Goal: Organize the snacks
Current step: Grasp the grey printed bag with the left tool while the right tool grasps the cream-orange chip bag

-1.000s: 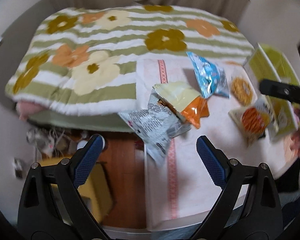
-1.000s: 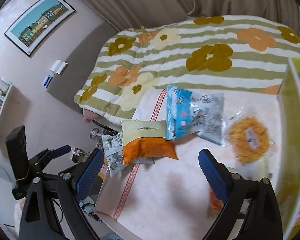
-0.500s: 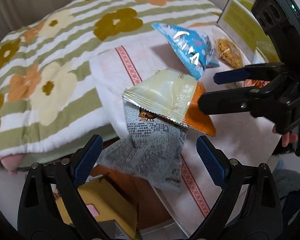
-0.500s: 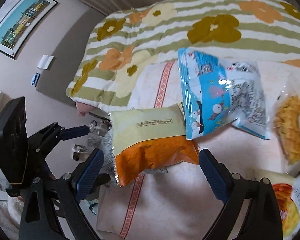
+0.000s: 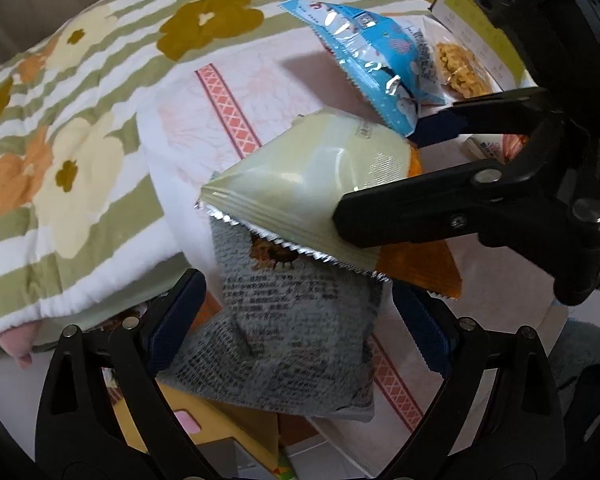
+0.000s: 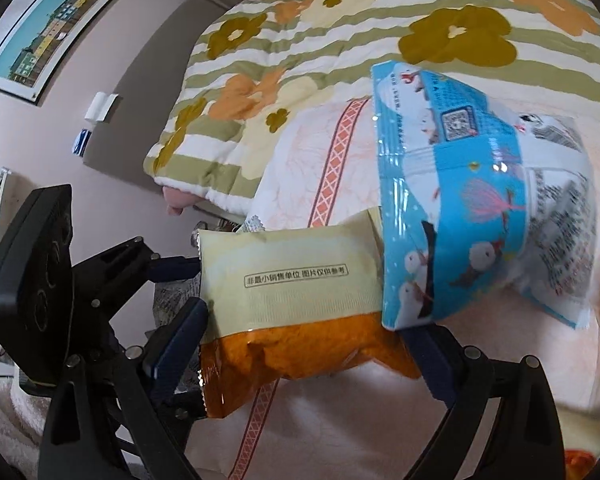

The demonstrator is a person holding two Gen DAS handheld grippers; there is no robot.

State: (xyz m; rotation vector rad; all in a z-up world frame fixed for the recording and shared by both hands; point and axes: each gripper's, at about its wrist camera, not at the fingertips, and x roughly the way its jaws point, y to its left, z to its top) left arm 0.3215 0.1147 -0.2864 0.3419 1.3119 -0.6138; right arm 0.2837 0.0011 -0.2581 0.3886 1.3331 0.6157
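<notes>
Both grippers gape w/ nothing clamped: left gripper [image 5: 296, 312] straddles grey printed foil packet [image 5: 296, 340] at 6 o'clock, right gripper [image 6: 304, 344] straddles cream-and-orange crinkly snack bag [image 6: 296, 300]; overlapped bags may drag together, probably.

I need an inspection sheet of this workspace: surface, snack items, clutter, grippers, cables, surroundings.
Surface: pink cloth with a lattice stripe, beside a floral quilt.
Job's things: cream-orange bag overlaps grey bag; blue bag leans on the cream-orange one; clear pack of yellow snacks behind.
Clutter: yellow box below the cloth edge.
Grippers: left gripper open, jaws either side of the grey bag; right gripper open around the cream-orange bag.
Cables: nothing seen.
Surroundings: framed picture on the wall.
</notes>
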